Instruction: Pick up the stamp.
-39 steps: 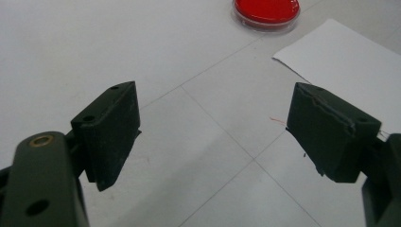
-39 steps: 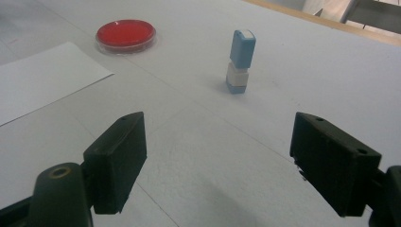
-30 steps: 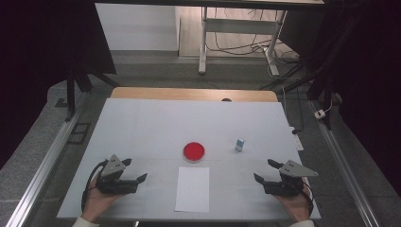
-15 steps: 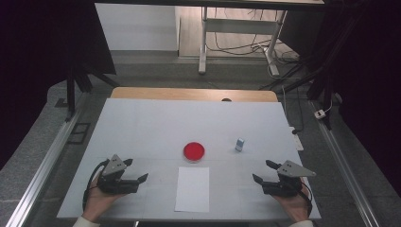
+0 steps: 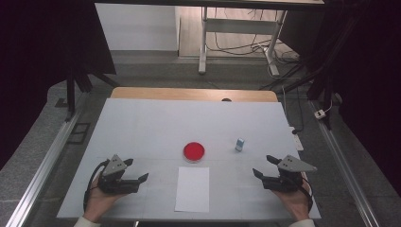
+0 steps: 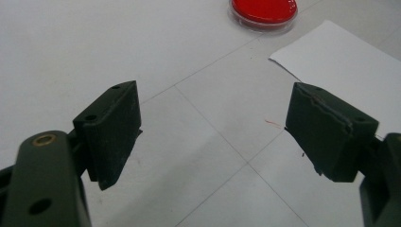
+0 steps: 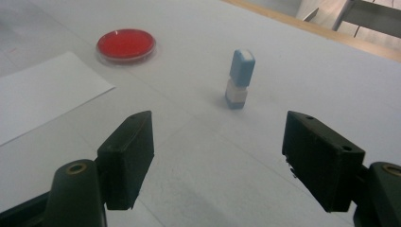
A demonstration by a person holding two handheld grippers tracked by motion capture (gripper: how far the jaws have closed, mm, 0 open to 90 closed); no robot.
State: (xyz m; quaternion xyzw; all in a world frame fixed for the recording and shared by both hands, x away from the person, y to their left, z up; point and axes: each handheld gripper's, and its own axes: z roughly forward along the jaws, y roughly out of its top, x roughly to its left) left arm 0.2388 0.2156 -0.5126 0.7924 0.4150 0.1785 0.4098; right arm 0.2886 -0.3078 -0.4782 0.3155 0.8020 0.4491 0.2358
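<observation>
A round red dish (image 5: 194, 151) lies at the middle of the white table sheet (image 5: 156, 127). Just in front of it is a white sheet of paper (image 5: 192, 189). To the dish's right a small blue-and-white block (image 5: 240, 144) stands upright. My left gripper (image 5: 137, 170) rests open at the front left, with nothing between its jaws. My right gripper (image 5: 263, 165) is open at the front right, also holding nothing. The left gripper (image 6: 213, 127) faces the dish (image 6: 263, 10) and the paper's corner (image 6: 345, 71). The right gripper (image 7: 217, 151) faces the block (image 7: 240, 78), dish (image 7: 126, 45) and paper (image 7: 42, 90).
A wooden strip (image 5: 194, 93) runs along the table's far edge. Metal rails (image 5: 52, 151) flank the table on both sides. Beyond it are a frame's white legs (image 5: 203, 42) and cables on the floor.
</observation>
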